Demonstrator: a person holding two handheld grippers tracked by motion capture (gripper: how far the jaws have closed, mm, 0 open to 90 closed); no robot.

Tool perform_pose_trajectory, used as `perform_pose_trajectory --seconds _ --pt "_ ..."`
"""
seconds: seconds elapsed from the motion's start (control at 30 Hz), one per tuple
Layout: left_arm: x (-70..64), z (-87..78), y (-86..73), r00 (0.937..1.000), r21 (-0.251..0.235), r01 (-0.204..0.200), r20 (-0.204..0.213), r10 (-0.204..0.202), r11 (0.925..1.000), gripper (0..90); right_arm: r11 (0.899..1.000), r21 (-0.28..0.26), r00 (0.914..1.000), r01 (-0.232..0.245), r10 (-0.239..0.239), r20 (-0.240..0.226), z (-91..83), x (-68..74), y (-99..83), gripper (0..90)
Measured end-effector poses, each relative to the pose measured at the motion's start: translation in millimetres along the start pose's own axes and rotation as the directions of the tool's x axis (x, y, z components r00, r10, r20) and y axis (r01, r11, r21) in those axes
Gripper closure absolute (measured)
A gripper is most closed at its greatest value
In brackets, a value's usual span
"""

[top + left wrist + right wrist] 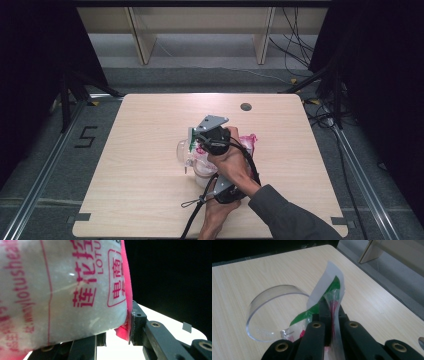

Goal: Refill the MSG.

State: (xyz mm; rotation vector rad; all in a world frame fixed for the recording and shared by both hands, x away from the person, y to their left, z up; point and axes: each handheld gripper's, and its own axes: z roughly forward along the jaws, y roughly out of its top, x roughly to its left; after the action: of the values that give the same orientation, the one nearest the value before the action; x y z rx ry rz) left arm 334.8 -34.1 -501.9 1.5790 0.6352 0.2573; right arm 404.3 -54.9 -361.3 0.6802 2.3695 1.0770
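Observation:
A plastic bag (pixel 62 290) of white grains with pink print sits between my left gripper's (pixel 111 336) jaws, and one jaw presses on its pink edge. In the high view the bag (pixel 247 142) lies at the table's middle, with the left gripper (pixel 216 181) at its near side. My right gripper (pixel 329 308) is shut on a thin white and green packet (pixel 327 281) that stands up from its jaws. A clear round container (pixel 274 310) rests just behind the packet. From above, the right gripper (pixel 198 142) holds the packet (pixel 191 134) over that container (pixel 183 150).
The light wooden table (pixel 145 200) has a small round hole (pixel 245 106) near its far edge. The person's arms cross above the near middle. Cables (pixel 192 210) trail off the front edge. Wooden shelving (pixel 200 30) stands beyond the table.

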Motion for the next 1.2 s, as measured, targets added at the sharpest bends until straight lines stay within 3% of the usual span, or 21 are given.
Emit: perform_pose_trajectory --seconds 0.23,0.27,0.37,0.43,0.5,0.57,0.63,0.7,0.73,1.03,1.1,1.2 --pt "1.4 -0.5 0.0 1.0000 0.008 -0.005 0.006 0.005 1.0000 71.8 1.000 -0.011 1.0000 -0.009 0.009 0.004 -2.1 3.0 1.9 90.0" --pt "-0.2 1.9 -0.3 0.9997 -0.015 0.026 -0.004 -0.026 0.9995 71.8 1.000 -0.019 1.0000 0.002 -0.002 0.006 -2.0 2.2 2.2 90.0" --pt "0.4 2.9 -0.5 0.9996 -0.018 0.027 -0.006 -0.027 0.9995 71.8 1.000 -0.025 0.9998 0.019 -0.018 0.012 -2.1 1.3 3.3 90.0" --pt "3.6 2.4 -0.2 0.9999 0.010 -0.005 -0.016 0.005 0.9999 71.8 1.000 -0.015 1.0000 -0.003 0.003 0.004 -3.8 1.3 3.9 90.0" --pt "4.1 3.4 -0.5 0.9999 0.000 0.003 -0.011 -0.003 1.0000 71.8 1.000 -0.025 0.9999 0.006 -0.005 0.014 -2.9 1.8 4.5 90.0" --pt "1.5 5.4 -0.6 0.9991 -0.032 0.043 -0.002 -0.043 0.9986 71.8 1.000 -0.027 0.9999 0.005 -0.005 0.016 -2.9 2.3 5.0 90.0" --pt "1.4 5.3 -0.4 0.9991 -0.033 0.042 -0.001 -0.042 0.9986 71.8 1.000 -0.020 0.9998 0.008 -0.007 0.016 -3.1 2.7 5.5 90.0" --pt "4.3 0.8 0.6 0.9998 0.008 -0.007 0.020 0.007 0.9999 71.8 1.000 -0.020 0.9998 0.011 -0.010 0.017 -2.9 2.6 5.7 90.0" --pt "0.8 5.5 0.0 0.9989 -0.038 0.047 0.000 -0.047 0.9982 71.8 1.000 -0.023 0.9998 0.007 -0.007 0.019 -2.8 2.5 5.7 90.0" --pt "1.5 5.8 0.3 0.9989 -0.038 0.045 0.012 -0.045 0.9983 71.8 1.000 -0.009 0.9999 0.011 -0.011 0.012 -4.3 1.8 6.4 90.0" --pt "4.3 3.0 0.6 0.9998 -0.003 0.003 0.017 -0.003 1.0000 71.8 1.000 -0.012 0.9997 0.019 -0.019 0.013 -3.7 1.4 6.5 90.0" --pt "3.8 3.8 0.5 0.9999 -0.011 0.014 0.011 -0.013 0.9998 71.8 1.000 -0.020 0.9997 0.014 -0.013 0.020 -2.6 3.2 6.7 90.0"
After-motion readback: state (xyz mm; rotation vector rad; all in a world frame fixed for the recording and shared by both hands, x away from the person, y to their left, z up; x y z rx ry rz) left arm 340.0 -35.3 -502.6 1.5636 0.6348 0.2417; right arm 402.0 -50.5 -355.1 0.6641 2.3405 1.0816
